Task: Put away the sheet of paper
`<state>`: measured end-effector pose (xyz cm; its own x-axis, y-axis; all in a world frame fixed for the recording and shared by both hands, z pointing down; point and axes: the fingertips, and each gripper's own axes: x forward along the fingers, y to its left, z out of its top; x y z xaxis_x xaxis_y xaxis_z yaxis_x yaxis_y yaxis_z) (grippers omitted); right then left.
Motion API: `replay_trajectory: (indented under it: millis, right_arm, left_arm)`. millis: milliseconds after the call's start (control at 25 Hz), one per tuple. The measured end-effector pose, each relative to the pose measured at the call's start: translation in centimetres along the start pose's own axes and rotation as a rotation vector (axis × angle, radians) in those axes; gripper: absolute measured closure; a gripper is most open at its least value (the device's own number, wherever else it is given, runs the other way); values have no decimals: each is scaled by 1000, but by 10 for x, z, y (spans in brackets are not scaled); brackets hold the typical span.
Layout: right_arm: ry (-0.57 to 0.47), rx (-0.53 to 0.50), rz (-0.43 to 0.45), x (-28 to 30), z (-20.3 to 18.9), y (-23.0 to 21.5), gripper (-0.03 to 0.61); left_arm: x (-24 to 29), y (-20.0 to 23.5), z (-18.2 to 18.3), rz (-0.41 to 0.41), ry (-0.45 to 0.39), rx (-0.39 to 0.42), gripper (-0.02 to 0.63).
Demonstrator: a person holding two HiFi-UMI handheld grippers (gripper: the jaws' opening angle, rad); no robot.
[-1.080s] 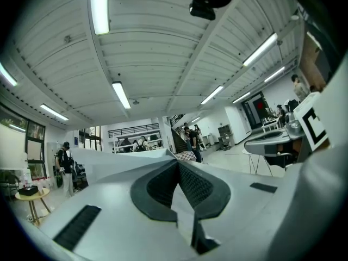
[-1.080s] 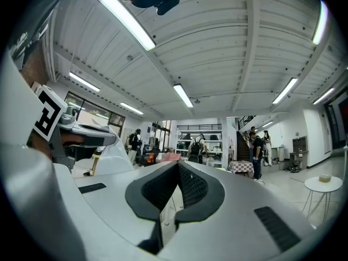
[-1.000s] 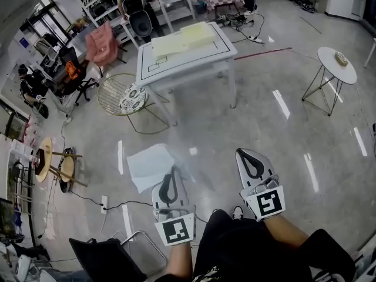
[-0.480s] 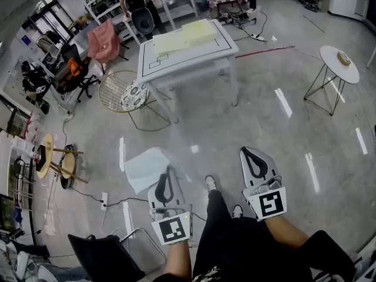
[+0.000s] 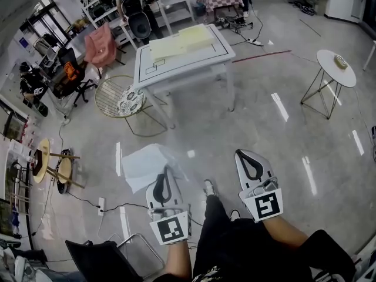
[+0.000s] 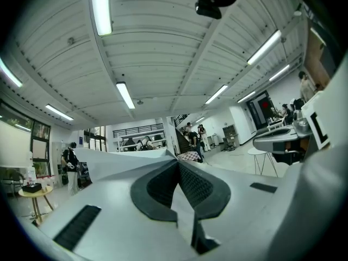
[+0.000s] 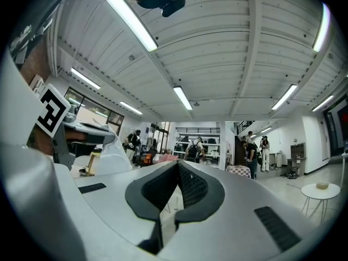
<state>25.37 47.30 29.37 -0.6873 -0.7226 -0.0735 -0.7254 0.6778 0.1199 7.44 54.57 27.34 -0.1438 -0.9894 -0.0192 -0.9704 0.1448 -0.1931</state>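
Sheet of paper (image 5: 141, 164) clamped by near edge in left gripper (image 5: 167, 170), jaws pressed together on it. Sheet spread ahead and to left of tips, long axis running leftward, carried above glossy floor (image 5: 264, 116). Thin, white, limp, slightly rumpled. Right gripper (image 5: 245, 156) closed, nothing seen between ribbed dark pads (image 7: 191, 186). White table (image 5: 188, 61) well ahead; left gripper judged nearer to its near left corner.

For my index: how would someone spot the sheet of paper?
In the head view, go down from the white table to the grey floor. The sheet of paper juts from the shut left gripper: white and rumpled, unlike the yellowish slabs on the table.
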Motion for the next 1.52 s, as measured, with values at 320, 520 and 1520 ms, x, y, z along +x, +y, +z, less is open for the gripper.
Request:
replay_trajectory:
  millis: [320,520,1520]
  right_arm:
    - [-9,-7,8,14,1,-11,580]
    - [-17,-15,18,28,4,-15,580]
    - [6,-15,-20,114,-1,-42,580]
  left_arm:
    - [15,-7,-2,1,-6,13,611]
    - [28,-1,2,15,-19,11,611]
    - [125,20,-4,-53,-7,21,611]
